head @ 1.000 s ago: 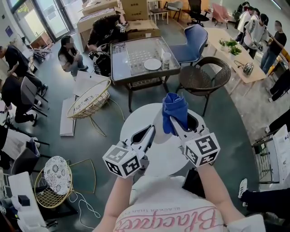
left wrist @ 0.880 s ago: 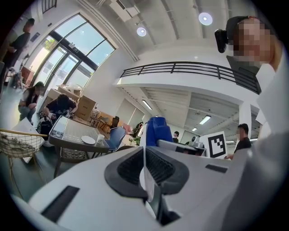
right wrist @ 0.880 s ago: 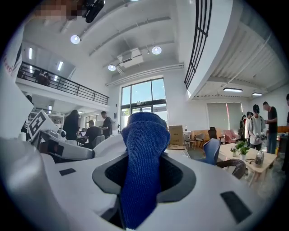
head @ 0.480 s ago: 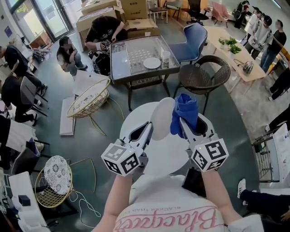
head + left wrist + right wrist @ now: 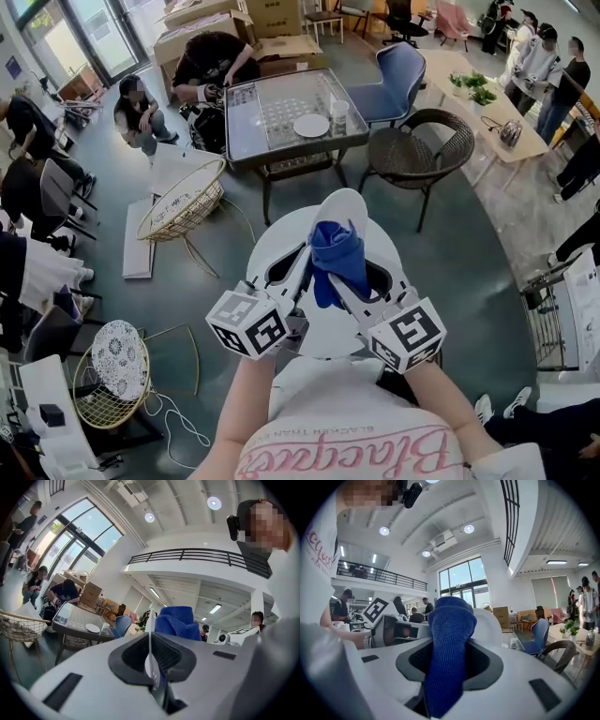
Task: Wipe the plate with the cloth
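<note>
A white plate (image 5: 345, 210) stands on edge above a round white table (image 5: 272, 246). My left gripper (image 5: 302, 261) is shut on the plate's lower rim. In the left gripper view the plate (image 5: 150, 641) shows edge-on between the pads of the left gripper (image 5: 153, 670). A blue cloth (image 5: 336, 255) is bunched in my right gripper (image 5: 345, 274), which is shut on it. The cloth lies against the plate's near face. In the right gripper view the cloth (image 5: 448, 651) fills the jaws, with the plate (image 5: 488, 626) right behind it.
Beyond the round table stands a glass-top table (image 5: 272, 117) with a small plate (image 5: 311, 125) and a cup (image 5: 337, 112). A wicker chair (image 5: 417, 159) and a blue chair (image 5: 398, 73) stand at the right. A wire basket stool (image 5: 183, 204) is at the left, and people crouch nearby.
The right gripper has brought the cloth left and down from the plate's right edge onto its face. The left gripper and plate have hardly shifted.
</note>
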A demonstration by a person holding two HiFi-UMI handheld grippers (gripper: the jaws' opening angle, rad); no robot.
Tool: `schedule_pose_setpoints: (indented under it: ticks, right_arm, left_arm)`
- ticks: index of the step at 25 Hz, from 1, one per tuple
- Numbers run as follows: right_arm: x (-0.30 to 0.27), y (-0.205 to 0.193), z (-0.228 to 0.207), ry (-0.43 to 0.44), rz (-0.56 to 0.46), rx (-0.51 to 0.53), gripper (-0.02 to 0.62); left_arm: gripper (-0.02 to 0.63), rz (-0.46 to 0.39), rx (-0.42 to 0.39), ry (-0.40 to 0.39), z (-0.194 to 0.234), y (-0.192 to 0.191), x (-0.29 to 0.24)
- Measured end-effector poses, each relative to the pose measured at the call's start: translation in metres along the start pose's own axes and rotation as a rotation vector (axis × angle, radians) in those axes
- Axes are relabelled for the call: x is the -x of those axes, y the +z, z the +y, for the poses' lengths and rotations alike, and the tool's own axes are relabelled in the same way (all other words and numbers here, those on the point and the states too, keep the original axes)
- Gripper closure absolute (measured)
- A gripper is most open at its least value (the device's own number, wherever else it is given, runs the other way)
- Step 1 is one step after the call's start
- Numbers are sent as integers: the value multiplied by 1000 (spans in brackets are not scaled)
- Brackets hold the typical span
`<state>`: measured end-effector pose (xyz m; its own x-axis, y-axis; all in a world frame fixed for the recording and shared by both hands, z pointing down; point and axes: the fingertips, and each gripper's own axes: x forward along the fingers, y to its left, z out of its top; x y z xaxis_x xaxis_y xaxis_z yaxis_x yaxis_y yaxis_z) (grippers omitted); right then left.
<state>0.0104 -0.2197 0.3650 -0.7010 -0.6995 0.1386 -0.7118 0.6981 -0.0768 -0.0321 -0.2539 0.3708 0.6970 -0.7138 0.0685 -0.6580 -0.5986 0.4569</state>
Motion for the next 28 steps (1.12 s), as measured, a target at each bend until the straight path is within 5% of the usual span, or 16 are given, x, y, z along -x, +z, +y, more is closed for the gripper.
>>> schedule_pose_setpoints:
  ticks: [7, 28]
  right_arm:
    - [-9, -21, 1, -1, 70, 34, 434]
    - [30, -38, -71, -285, 122, -1, 434]
  left_arm:
    - [586, -3, 34, -4, -4, -5, 7]
    - [586, 15, -35, 22, 0, -12, 16]
